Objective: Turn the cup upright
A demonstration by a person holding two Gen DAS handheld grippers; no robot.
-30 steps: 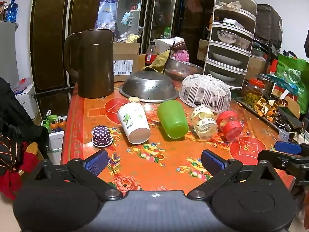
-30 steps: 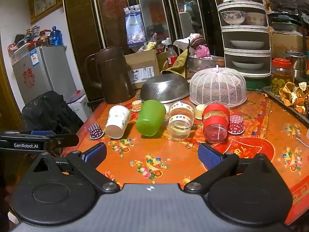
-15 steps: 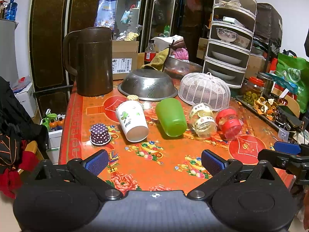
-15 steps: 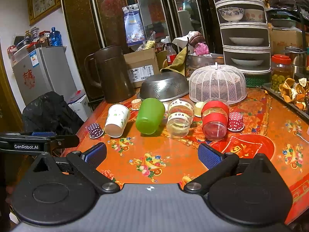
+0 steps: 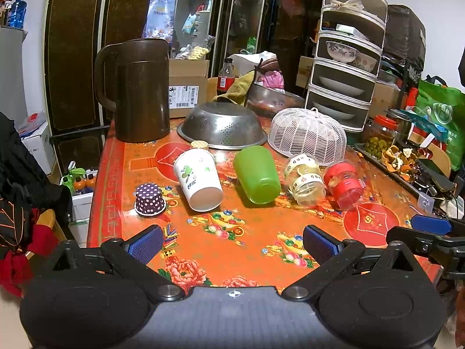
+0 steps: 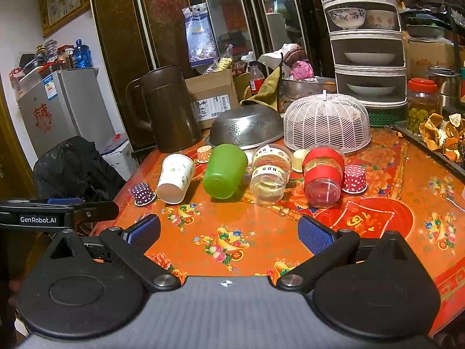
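Several cups lie on their sides in a row on the orange flowered table (image 5: 232, 247): a white paper cup (image 5: 198, 179) (image 6: 175, 179), a green plastic cup (image 5: 257, 174) (image 6: 224, 170), a clear cup with beige bands (image 5: 305, 179) (image 6: 270, 174) and a clear cup with red bands (image 5: 344, 184) (image 6: 322, 177). Their bases point toward me. My left gripper (image 5: 232, 245) is open and empty, short of the cups, near the table's front edge. My right gripper (image 6: 228, 237) is open and empty, also short of the row.
Small dotted paper cups stand upside down: purple (image 5: 149, 199) at left, red (image 6: 354, 179) at right. Behind the row are a steel colander (image 5: 222, 125), a white mesh food cover (image 5: 308, 136) and a brown jug (image 5: 136, 90). A tiered dish rack (image 5: 347, 58) stands back right.
Both grippers have drifted slightly; the cups sit a little higher in both views. Nothing on the table has moved and both grippers stay open.
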